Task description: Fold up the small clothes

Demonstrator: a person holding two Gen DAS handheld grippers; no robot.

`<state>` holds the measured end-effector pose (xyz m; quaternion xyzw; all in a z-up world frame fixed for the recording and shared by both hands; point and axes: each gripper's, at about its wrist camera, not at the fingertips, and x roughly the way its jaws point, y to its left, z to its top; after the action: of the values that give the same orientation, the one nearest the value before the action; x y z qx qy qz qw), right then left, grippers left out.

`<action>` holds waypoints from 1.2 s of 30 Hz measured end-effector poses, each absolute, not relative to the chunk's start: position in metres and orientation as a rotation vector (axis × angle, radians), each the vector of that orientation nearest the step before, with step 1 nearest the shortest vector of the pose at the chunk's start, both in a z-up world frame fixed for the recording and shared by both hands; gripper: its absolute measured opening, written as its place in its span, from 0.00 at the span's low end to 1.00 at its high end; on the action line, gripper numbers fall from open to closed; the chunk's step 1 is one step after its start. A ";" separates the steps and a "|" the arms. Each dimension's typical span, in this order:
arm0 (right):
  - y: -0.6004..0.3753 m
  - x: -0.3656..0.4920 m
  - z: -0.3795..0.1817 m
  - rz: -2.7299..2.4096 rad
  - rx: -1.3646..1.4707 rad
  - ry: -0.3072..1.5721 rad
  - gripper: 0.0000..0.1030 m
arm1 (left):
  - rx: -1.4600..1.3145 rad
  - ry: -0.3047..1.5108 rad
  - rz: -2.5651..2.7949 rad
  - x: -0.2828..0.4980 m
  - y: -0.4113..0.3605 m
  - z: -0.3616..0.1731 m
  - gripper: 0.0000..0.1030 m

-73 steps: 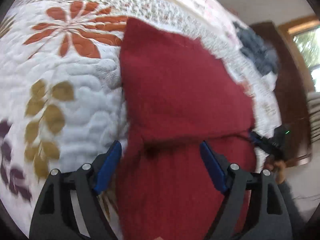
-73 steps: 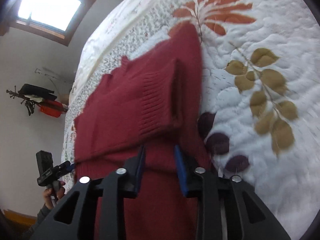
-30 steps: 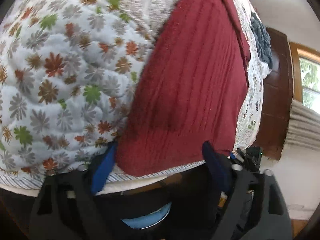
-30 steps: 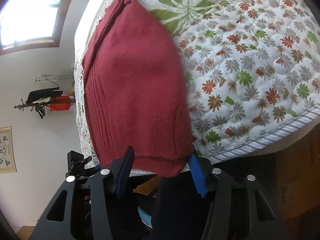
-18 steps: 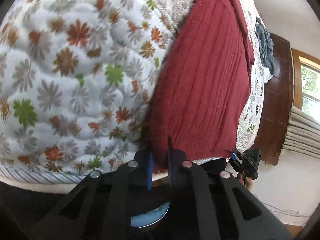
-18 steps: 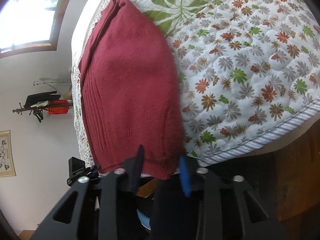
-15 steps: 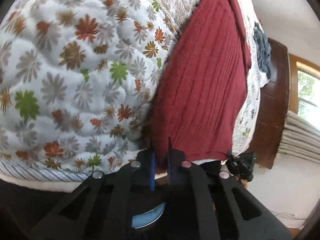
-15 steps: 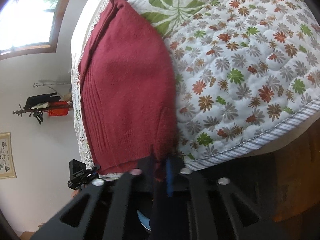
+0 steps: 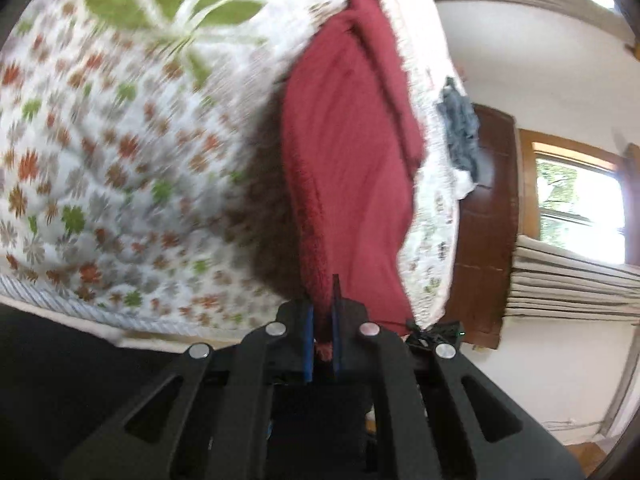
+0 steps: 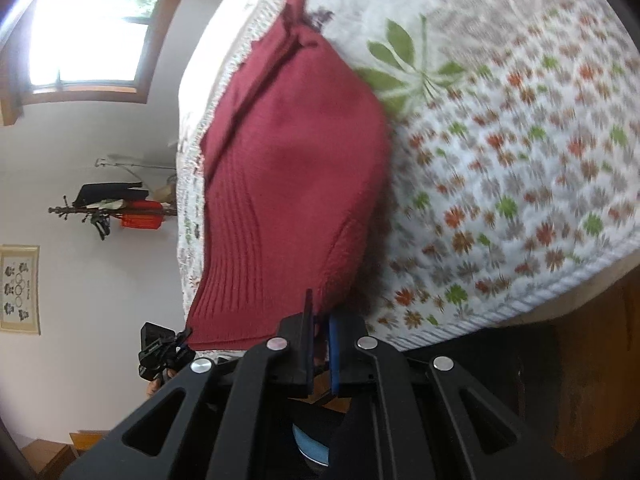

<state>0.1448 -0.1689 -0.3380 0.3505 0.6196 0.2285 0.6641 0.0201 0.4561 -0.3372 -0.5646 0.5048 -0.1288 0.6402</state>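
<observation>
A dark red knitted sweater [image 9: 352,152] lies on a quilted floral bedspread [image 9: 112,152], its hem end lifted off the quilt. My left gripper [image 9: 321,312] is shut on the hem's left corner, red knit pinched between its blue pads. In the right wrist view the same sweater [image 10: 288,168] rises from the bedspread [image 10: 520,168], and my right gripper [image 10: 320,324] is shut on the hem's right corner. Each gripper shows small in the other's view: the right gripper [image 9: 434,332] and the left gripper [image 10: 160,354]. The far end of the sweater rests on the bed.
A grey garment [image 9: 460,132] lies further along the bed near a dark wooden headboard [image 9: 488,220]. Windows [image 10: 92,28] and a coat rack [image 10: 116,206] stand beyond the bed. The quilt's striped edge [image 10: 540,292] drops off close to the grippers.
Both grippers went from open around the hem corners to shut on them. The hem has since been lifted off the quilt, casting a shadow beneath, and the views blur with motion.
</observation>
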 end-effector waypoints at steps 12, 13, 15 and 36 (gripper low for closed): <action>-0.164 0.197 -0.270 0.584 0.768 1.278 0.05 | -1.273 1.015 -0.354 0.072 0.473 -0.269 0.04; -0.163 0.204 -0.266 0.587 0.764 1.271 0.05 | -1.269 1.010 -0.353 0.079 0.475 -0.265 0.04; -0.158 0.218 -0.259 0.591 0.750 1.258 0.05 | -1.265 1.007 -0.349 0.089 0.478 -0.261 0.04; -0.112 0.409 -0.327 0.482 0.691 1.354 0.05 | -1.208 1.146 -0.181 0.293 0.526 -0.330 0.04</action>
<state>0.4090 -0.1117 -0.3274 0.3101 0.6077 0.2161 0.6985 0.2934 0.5258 -0.3298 -0.5357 0.5084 -0.0803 0.6694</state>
